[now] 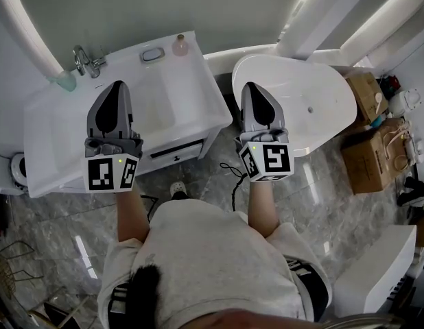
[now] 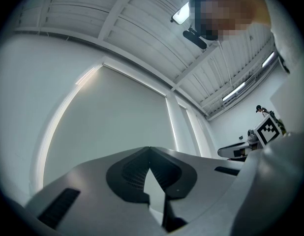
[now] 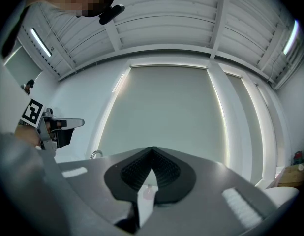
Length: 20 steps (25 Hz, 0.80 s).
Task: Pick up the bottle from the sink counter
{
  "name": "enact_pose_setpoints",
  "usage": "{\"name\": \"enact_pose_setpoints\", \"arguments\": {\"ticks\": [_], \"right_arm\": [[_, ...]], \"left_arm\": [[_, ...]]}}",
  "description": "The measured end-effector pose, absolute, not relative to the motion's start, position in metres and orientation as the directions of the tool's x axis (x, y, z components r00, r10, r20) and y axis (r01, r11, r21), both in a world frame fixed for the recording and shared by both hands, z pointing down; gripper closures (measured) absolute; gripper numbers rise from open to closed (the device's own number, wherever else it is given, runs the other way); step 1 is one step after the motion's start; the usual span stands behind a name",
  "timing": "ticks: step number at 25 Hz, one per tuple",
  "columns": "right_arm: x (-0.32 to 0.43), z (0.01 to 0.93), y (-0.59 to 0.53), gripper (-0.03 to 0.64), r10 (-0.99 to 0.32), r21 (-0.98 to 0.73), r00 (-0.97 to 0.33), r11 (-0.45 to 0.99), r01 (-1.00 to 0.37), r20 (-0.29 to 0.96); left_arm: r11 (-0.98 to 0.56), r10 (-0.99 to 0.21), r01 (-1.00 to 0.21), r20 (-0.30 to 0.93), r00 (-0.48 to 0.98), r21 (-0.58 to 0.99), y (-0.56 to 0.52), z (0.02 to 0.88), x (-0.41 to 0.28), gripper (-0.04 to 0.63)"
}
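Left gripper [image 1: 116, 88]: grey jaws closed tip to tip with nothing between them, held above the white rectangular sink counter [image 1: 61, 149]. Right gripper [image 1: 252, 88]: jaws likewise together and empty, held over the left end of the white oval bathtub [image 1: 315, 108], just right of the counter. The grey marbled tile floor [image 1: 61, 225] runs beneath. Brown cardboard boxes [image 1: 368, 160] stand at the right. A chrome tap [image 1: 86, 62] sits at the counter's far left. The small pink round bottle [image 1: 180, 45] stands upright on the counter's far edge, beyond and between the two grippers, well apart from each.
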State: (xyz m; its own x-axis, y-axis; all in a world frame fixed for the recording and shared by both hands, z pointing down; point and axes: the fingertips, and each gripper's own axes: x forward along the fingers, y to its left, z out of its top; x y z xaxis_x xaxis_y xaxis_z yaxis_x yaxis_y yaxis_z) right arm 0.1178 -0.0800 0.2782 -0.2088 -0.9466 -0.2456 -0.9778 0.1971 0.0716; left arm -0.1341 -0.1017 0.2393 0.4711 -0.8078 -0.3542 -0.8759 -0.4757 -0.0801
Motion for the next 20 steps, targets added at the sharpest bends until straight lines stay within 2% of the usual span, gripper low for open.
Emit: {"name": "enact_pose_setpoints", "arguments": {"ticks": [20], "right_arm": [[0.089,0.273,-0.195,0.606,-0.957,0.085,-0.167,0.151,-0.985,-0.236]], "left_arm": [[-0.539,-0.781,-0.837,-0.318,0.538,-0.093,-0.240,0.241,-0.151,0.588]]}}
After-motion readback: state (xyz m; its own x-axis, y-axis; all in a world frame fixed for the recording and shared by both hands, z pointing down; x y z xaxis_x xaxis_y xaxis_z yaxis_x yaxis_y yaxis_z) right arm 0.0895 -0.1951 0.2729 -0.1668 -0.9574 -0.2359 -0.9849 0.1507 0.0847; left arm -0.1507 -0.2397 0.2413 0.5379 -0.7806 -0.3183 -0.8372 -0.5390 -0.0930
